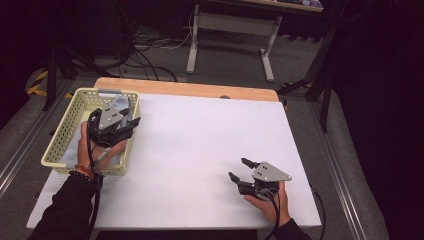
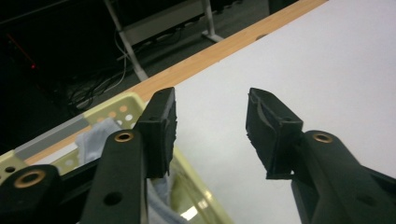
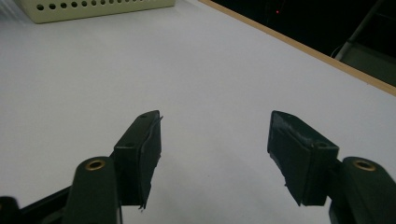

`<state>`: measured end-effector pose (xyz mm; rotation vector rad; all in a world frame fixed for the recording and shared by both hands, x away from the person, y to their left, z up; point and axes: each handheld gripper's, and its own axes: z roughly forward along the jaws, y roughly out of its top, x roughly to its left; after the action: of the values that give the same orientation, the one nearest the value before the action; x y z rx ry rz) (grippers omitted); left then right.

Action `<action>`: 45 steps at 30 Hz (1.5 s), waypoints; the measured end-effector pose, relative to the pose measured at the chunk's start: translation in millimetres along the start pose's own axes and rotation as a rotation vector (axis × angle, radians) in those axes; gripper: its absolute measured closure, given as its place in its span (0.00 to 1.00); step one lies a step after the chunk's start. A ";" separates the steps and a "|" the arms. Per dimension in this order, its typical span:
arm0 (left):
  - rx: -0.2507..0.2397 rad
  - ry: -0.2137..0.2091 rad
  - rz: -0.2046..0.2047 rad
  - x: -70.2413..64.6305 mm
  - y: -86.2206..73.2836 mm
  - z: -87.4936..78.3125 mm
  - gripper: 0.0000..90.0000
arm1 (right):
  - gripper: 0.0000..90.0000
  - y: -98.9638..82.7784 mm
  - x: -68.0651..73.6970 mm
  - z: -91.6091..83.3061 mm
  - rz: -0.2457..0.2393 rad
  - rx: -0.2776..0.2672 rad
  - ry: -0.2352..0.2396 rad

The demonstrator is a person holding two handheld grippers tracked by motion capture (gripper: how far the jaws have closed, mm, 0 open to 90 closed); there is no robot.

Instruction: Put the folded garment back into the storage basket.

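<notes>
Open hand-held gripper (image 1: 129, 116) over basket (image 1: 56, 142) rim

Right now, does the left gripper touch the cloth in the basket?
Apart. The left gripper view shows the left gripper open and empty, with the cloth lying behind it in the basket.

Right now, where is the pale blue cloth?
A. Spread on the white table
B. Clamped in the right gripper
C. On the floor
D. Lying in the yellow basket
D: the pale blue cloth lies inside the yellow basket, beside the open, empty left gripper.
</notes>
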<state>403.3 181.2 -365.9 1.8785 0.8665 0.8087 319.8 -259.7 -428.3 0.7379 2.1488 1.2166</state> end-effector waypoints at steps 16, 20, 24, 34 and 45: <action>-0.034 -0.021 0.049 -31.9 4.9 6.0 0.39 | 0.38 0.9 2.1 0.8 -0.001 0.002 0.009; -0.048 -0.036 0.048 -41.7 6.1 10.6 0.30 | 0.37 0.8 3.1 1.6 -0.004 0.007 0.014; -0.051 -0.056 0.067 -50.3 7.5 13.2 0.23 | 0.36 0.8 3.6 2.1 -0.008 0.011 0.018; -0.089 -0.104 0.081 -67.8 7.6 12.5 0.14 | 0.35 2.2 7.3 1.3 -0.021 -0.001 0.029; -0.095 -0.167 0.105 -84.2 2.5 15.1 0.11 | 0.33 3.4 8.6 -0.5 -0.026 -0.012 0.022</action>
<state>370.3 104.5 -385.1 1.8895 0.6197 0.7314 314.2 -252.6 -426.8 0.6931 2.1608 1.2284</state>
